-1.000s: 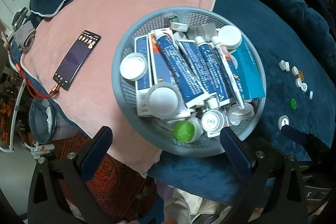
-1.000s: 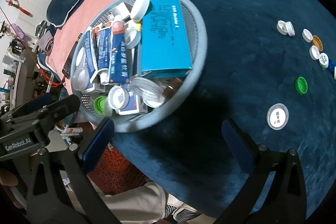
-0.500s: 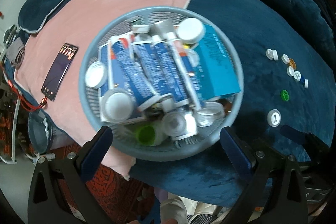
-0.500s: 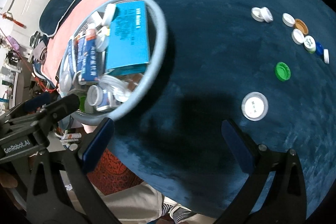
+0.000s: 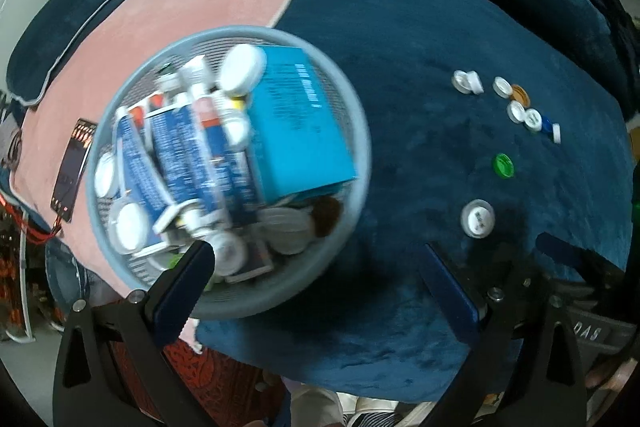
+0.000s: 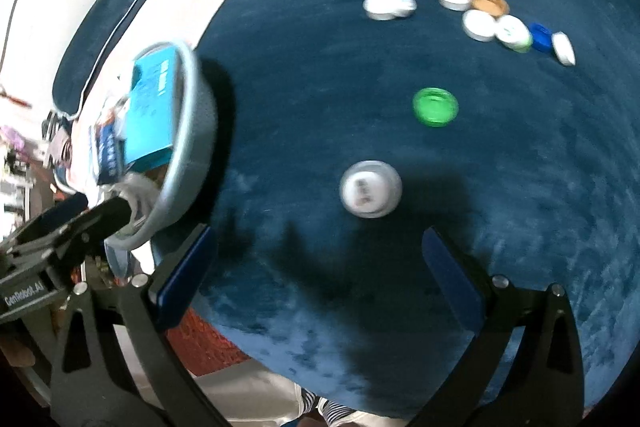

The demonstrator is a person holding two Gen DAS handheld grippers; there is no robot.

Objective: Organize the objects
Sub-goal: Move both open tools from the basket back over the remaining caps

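Note:
A grey mesh basket (image 5: 352,107) holds a teal box (image 5: 296,123), several blue tubes (image 5: 176,155) and white lids. My left gripper (image 5: 316,283) is open and empty, its left finger over the basket's near rim. My right gripper (image 6: 320,267) is open and empty, just short of a white cap (image 6: 370,194) on the blue blanket. A green cap (image 6: 435,107) lies beyond it, and a cluster of small caps (image 6: 492,23) lies further back. The basket also shows at the left of the right wrist view (image 6: 192,131).
A pink cloth (image 5: 180,11) covers the left of the bed with a phone (image 5: 72,167) and red cable on it. The blue blanket (image 5: 420,67) covers the right. The bed's near edge drops to a red patterned rug (image 5: 216,379).
Both grippers have moved right. The basket has slid left in both views. The right gripper has come closer to the white cap and the green cap.

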